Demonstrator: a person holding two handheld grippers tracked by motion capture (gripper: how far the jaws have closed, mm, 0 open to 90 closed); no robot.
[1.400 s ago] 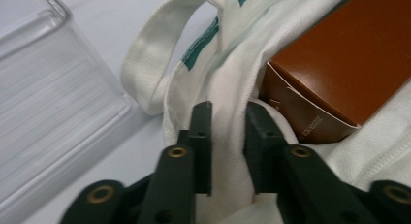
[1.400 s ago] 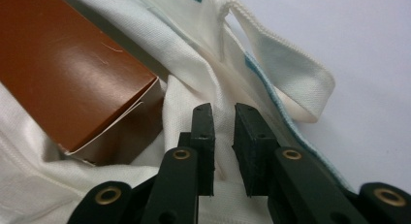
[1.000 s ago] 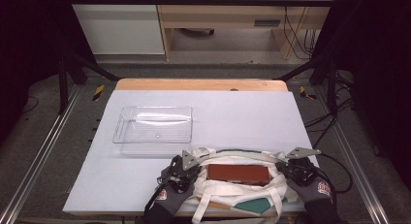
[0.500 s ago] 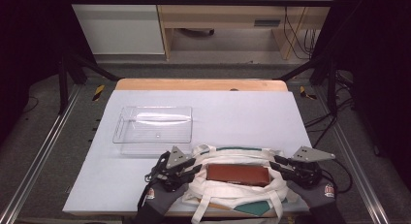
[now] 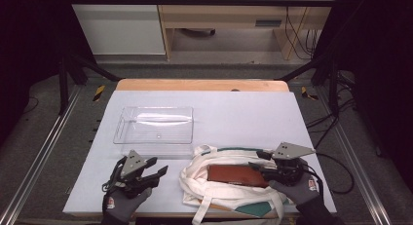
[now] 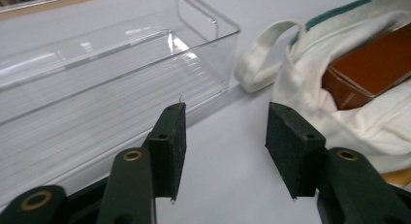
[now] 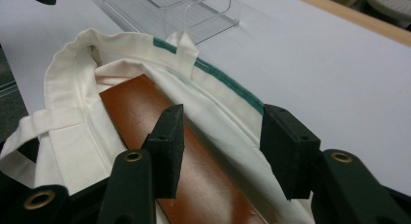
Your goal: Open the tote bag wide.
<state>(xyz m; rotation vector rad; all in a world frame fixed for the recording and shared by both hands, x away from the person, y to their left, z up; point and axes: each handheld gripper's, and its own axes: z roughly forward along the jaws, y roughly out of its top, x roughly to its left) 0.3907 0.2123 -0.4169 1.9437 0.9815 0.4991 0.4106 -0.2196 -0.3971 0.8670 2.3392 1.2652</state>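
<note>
A white cloth tote bag (image 5: 195,178) with a green trim lies at the table's near edge, its mouth open. A flat brown case (image 5: 236,175) rests inside it. My left gripper (image 5: 160,171) hovers over bare table to the left of the bag; its jaws have just been opening and nothing is between them (image 6: 225,132). My right gripper (image 5: 256,160) is at the bag's right end. Its jaws have also just been opening and stand apart above the bag's rim (image 7: 228,112) and the brown case (image 7: 140,112), pressing on neither.
An empty clear plastic tray (image 5: 155,125) stands behind the left gripper, just beyond the bag, and looms close in the left gripper view (image 6: 97,88). The white table top (image 5: 243,113) stretches back to a wooden edge. A bag handle (image 6: 257,64) loops toward the tray.
Both grippers let go of the bag's ends and their jaws spread. The left gripper drew away to the left onto bare table; the right one rose a little at the bag's right end.
</note>
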